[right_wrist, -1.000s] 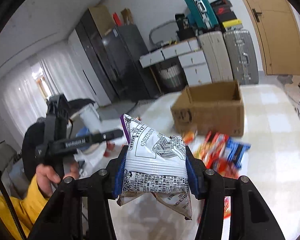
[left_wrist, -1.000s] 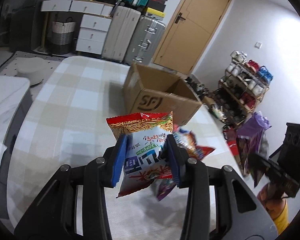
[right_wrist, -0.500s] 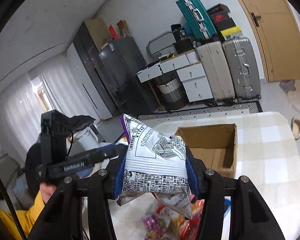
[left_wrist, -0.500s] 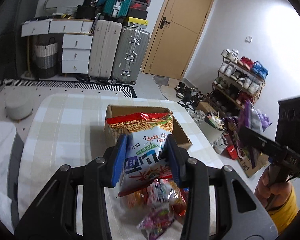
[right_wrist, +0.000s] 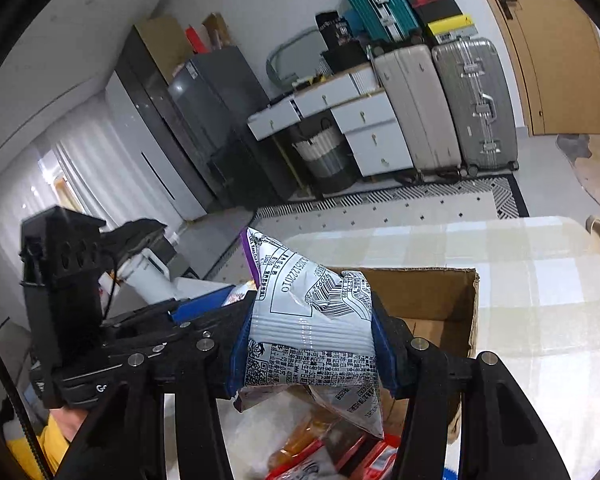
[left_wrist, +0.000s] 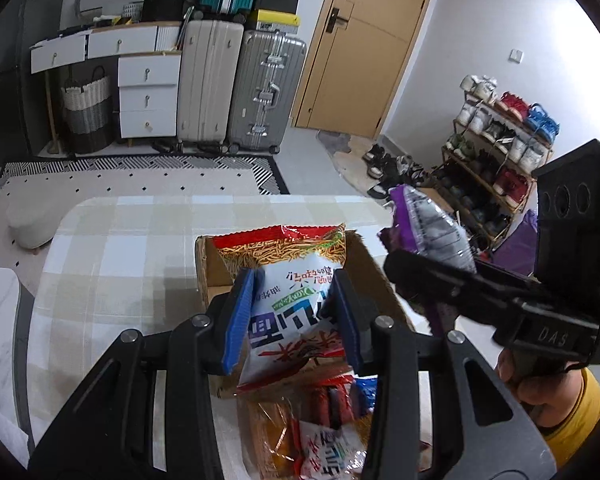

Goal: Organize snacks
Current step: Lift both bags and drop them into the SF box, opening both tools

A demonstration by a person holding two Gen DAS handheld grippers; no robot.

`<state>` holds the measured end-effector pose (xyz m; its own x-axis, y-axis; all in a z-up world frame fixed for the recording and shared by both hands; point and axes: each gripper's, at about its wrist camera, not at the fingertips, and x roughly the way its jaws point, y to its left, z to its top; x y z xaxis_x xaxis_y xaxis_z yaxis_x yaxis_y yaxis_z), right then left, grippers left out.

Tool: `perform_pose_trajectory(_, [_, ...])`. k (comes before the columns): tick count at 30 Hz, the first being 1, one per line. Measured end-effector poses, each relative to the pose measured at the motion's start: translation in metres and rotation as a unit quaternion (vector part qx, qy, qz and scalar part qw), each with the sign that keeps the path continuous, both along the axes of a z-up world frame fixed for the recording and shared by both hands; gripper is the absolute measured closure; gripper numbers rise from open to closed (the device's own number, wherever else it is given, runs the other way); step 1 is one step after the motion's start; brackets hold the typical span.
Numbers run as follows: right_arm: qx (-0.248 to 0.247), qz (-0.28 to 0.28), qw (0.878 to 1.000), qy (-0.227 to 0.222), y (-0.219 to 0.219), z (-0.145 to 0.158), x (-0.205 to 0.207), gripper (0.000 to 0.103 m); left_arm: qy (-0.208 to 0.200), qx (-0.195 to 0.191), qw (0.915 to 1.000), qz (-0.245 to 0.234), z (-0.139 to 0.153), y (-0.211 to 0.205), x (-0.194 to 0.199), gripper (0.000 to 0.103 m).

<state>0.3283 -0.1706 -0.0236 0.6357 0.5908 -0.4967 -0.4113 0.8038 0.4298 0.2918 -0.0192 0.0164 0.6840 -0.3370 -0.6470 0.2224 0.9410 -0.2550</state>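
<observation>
Checked tablecloth (left_wrist: 112, 248) under cardboard box (right_wrist: 432, 300), left gripper (left_wrist: 292, 316) jaws clamped on noodle-snack bag (left_wrist: 296, 292), right gripper (right_wrist: 312, 344) jaws clamped on purple-edged bag (right_wrist: 312, 316).

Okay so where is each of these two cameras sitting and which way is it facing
Left wrist: on the left gripper, facing the door wall; jaws clamp a red-and-white snack bag above the cardboard box; the right gripper shows at right.
Right wrist: on the right gripper, facing the dresser corner; jaws clamp a white-and-purple packet; the left gripper shows at left.
Shared: box, checked table, suitcases.

Open cardboard box (right_wrist: 440, 300) unobstructed above; loose snack packets (left_wrist: 324, 432) crowd its near side.
</observation>
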Motion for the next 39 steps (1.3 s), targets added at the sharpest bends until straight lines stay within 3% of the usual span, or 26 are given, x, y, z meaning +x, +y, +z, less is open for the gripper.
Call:
perform_pose_trajectory(9, [-0.021, -0.006, 0.999, 0.049, 0.001, -0.035, 0.042, 0.051, 0.042, 0.021, 0.9988, -0.013, -0.043, -0.021, 0.074, 0.066])
perform_pose_trajectory(18, [-0.037, -0.008, 0.996, 0.075, 0.000, -0.058, 0.059, 0.051, 0.077, 0.027, 0.9966, -0.013, -0.084, -0.033, 0.112, 0.066])
perform_pose_trajectory(29, [-0.040, -0.017, 0.993, 0.106, 0.003, -0.073, 0.066, 0.050, 0.088, 0.030, 0.9957, -0.007, -0.121, -0.025, 0.116, 0.066])
perform_pose_trajectory(39, [-0.057, -0.032, 0.992, 0.107, 0.002, -0.077, 0.063, 0.040, 0.070, 0.049, 0.9964, -0.002, -0.111, -0.021, 0.073, 0.064])
